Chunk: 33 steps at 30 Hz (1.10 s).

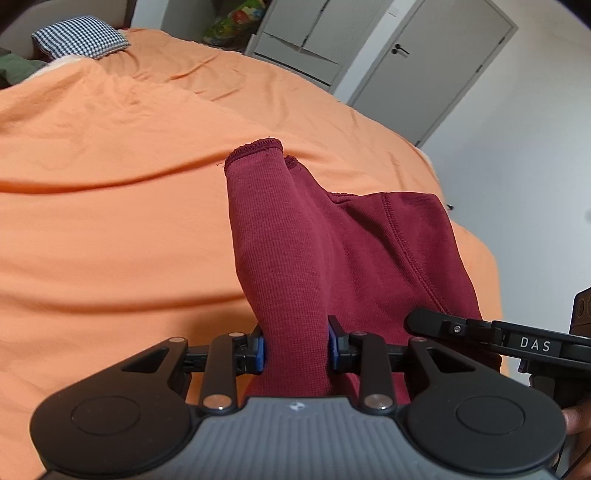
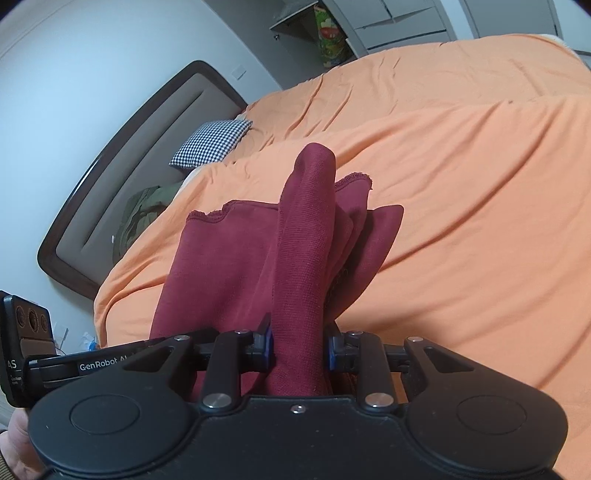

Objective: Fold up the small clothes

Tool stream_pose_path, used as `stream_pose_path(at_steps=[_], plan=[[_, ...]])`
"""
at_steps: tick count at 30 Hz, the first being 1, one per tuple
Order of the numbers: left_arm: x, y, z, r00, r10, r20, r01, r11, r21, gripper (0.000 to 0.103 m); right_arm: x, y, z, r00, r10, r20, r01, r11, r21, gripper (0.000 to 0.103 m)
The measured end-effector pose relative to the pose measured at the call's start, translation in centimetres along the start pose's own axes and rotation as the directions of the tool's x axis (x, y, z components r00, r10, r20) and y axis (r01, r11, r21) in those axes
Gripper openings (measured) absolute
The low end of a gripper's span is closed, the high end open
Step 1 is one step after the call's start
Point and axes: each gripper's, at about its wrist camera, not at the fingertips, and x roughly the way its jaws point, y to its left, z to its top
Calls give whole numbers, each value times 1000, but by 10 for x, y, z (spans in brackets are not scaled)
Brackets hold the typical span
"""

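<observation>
A dark red knitted garment [image 1: 332, 236] hangs over the orange bedspread [image 1: 110, 221], held up by both grippers. My left gripper [image 1: 297, 347] is shut on a bunched fold of it, the blue pads pressing the cloth from both sides. The right gripper's arm [image 1: 480, 332] reaches into this view from the right, close by. In the right wrist view my right gripper [image 2: 299, 349] is shut on another thick fold of the red garment [image 2: 303, 240], which stands up ahead of the fingers. The garment's stitched hem [image 2: 210, 216] shows at the left. The left gripper [image 2: 33, 354] sits at the left edge.
A checked pillow [image 1: 81, 35] lies at the head of the bed, beside a green garment [image 2: 144, 214] and the dark headboard [image 2: 122, 158]. Grey wardrobe doors [image 1: 424, 62] stand beyond the bed. A person's hand [image 1: 576, 421] shows at the right edge.
</observation>
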Motion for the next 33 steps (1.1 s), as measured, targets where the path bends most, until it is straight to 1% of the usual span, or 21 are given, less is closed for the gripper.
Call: stream_pose_path(at_steps=[4,7,11,14,18,19,20,21,23,24,26,28,29,31,33], plan=[[4,38,28,999,21,32,-21,1000,-4,33,46,26,11,1000,18,-6,-18,1000,-7,27],[11,65,49,998,35,55,-35,999,-3,33,84,41,28,999,35,3,-35,999,-7,27],[29,92,73,996,50,77,-50,999,2,33,134,58,53,999,43,8,-43,999,-23,28],[49,114,83,996,49,77,-48,999,-18,33,170,66,70,999,45,4,-45,998,-53,28],[89,143,78,997,53,48,-51,998,-43,34,216,60,80,998,54,-17,-55,995,-83,28],[100,150,76,998,58,34,-57,998,-34,34,228,55,81,998,52,-28,-54,995,-82,28],[113,159,76,998,67,13,-67,997,-27,34,239,51,81,998,48,-40,-51,996,-74,28],[125,166,72,997,77,-18,-78,996,-41,34,252,45,80,998,40,-53,-43,997,-67,28],[143,177,63,992,91,-84,-96,993,-64,35,279,37,74,996,5,-87,-11,997,-75,28],[149,181,59,990,99,-103,-106,992,-64,37,293,34,70,993,-15,-113,7,997,-73,28],[152,184,54,990,96,-104,-102,993,-58,39,315,29,58,983,-69,-172,58,996,-72,29],[152,186,52,991,87,-102,-94,993,-68,42,325,27,50,977,-103,-189,87,992,-94,30],[154,188,57,991,85,-103,-93,993,-73,43,326,25,47,977,-105,-186,90,992,-87,31],[154,189,59,990,87,-108,-95,992,-78,50,327,21,48,978,-95,-186,88,995,-48,33],[155,191,62,990,87,-112,-95,993,-74,50,326,18,50,977,-97,-190,92,995,-35,37]])
